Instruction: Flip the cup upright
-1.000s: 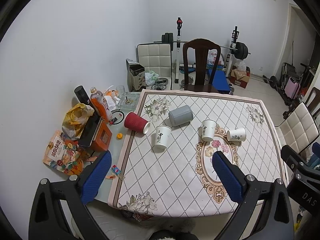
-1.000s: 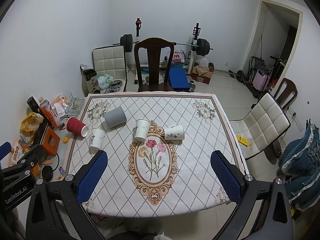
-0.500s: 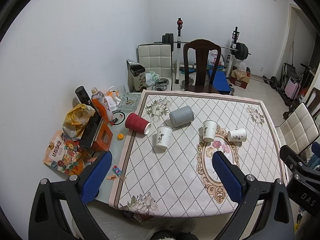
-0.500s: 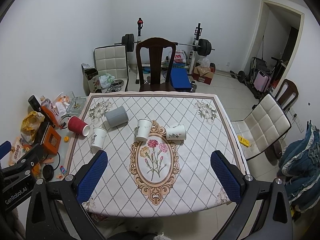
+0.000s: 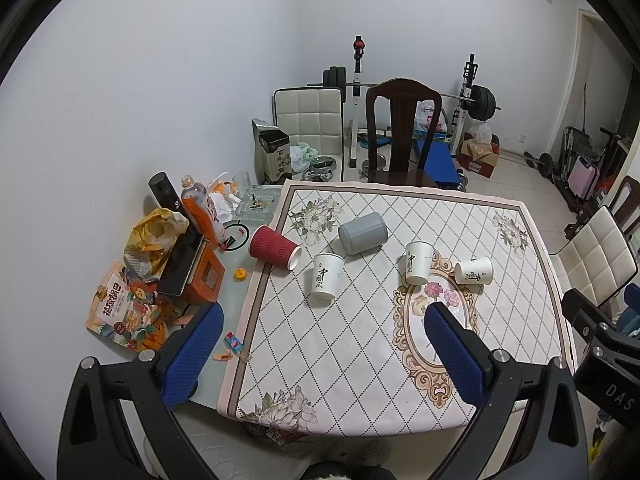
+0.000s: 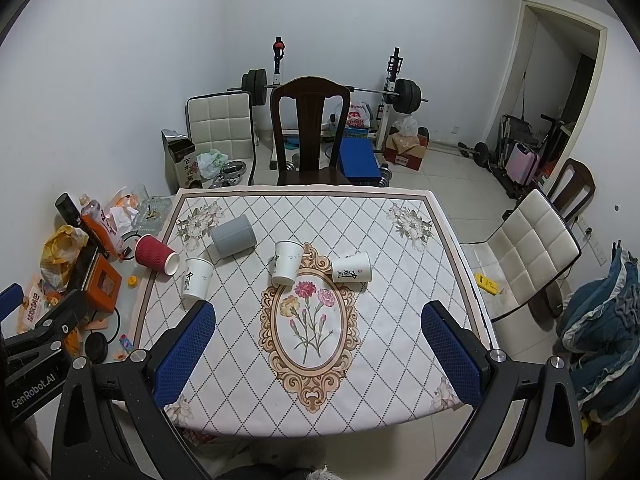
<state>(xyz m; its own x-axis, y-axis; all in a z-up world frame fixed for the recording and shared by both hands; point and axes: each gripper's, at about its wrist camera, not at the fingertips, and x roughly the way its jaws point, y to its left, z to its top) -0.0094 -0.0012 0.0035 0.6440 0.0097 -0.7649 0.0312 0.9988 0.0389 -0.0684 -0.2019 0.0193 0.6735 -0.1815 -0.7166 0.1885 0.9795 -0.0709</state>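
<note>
overhead, both grippers' fingers spread empty, left gripper [image 5: 320, 344], right gripper [image 6: 318, 338], red cup [image 5: 274, 247] on its side

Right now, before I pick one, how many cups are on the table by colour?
White paper cups: 3
Red ribbed cup: 1
Grey cup: 1
Total: 5

Even, cool indoor light, soft shadows, sharp focus, strong fisheye bending, dark corners
</note>
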